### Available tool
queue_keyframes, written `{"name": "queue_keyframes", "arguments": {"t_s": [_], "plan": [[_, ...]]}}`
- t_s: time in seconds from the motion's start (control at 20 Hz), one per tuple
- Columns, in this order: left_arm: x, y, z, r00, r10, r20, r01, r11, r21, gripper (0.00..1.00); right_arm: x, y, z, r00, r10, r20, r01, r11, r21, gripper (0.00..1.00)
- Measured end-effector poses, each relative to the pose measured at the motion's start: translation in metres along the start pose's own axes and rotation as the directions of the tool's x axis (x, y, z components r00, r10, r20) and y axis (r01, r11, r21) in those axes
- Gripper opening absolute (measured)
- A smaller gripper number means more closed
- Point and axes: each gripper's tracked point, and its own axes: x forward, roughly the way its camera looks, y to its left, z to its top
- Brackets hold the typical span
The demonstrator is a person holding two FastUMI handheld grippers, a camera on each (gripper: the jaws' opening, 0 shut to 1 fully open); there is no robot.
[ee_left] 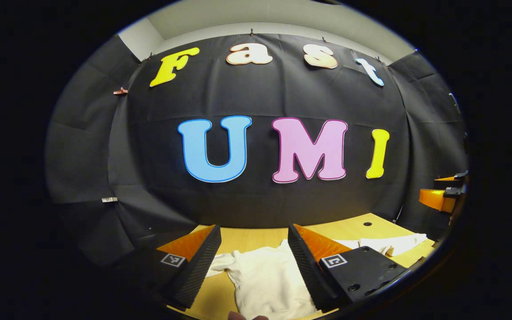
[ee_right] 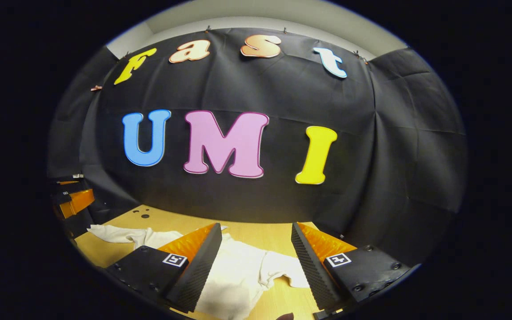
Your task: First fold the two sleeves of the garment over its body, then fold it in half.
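So the white garment (ee_left: 265, 280) lies spread flat on the wooden table (ee_left: 371, 226), sleeves still out to its sides – nothing folded yet. Left gripper (ee_left: 254, 262) and right gripper (ee_right: 256, 262) hover above the garment, jaws wide apart, empty – likely readying for the sleeves

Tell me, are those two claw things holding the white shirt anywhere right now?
No. Both the left gripper and the right gripper stand open above the white garment on the table, holding nothing.
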Motion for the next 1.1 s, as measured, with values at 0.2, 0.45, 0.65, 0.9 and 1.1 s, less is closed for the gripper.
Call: {"name": "queue_keyframes", "arguments": {"t_s": [0.2,0.45,0.65,0.9,1.1], "plan": [[0.002,-0.014,-0.007,1.0,-0.004,-0.021,0.004,1.0,0.003,0.95,0.014,-0.075,-0.045,0.988,-0.102,-0.117,0.103,0.995,0.001,0.97],[0.005,-0.039,-0.02,0.998,0.001,-0.063,0.0,1.0,0.015,0.95,0.032,-0.194,-0.119,0.932,-0.252,-0.262,0.256,0.966,-0.016,0.97],[0.006,-0.063,-0.038,0.992,0.023,-0.124,-0.023,1.0,-0.002,0.95,0.045,-0.26,-0.188,0.871,-0.306,-0.385,0.317,0.948,-0.036,0.97],[0.002,-0.084,-0.048,0.983,0.063,-0.17,-0.061,0.998,0.02,0.95,0.068,-0.305,-0.276,0.798,-0.286,-0.531,0.328,0.944,-0.016,0.97],[-0.003,-0.088,-0.059,0.968,0.12,-0.219,-0.124,0.992,-0.008,0.94,0.087,-0.32,-0.323,0.756,-0.256,-0.603,0.321,0.947,0.001,0.97]]}}
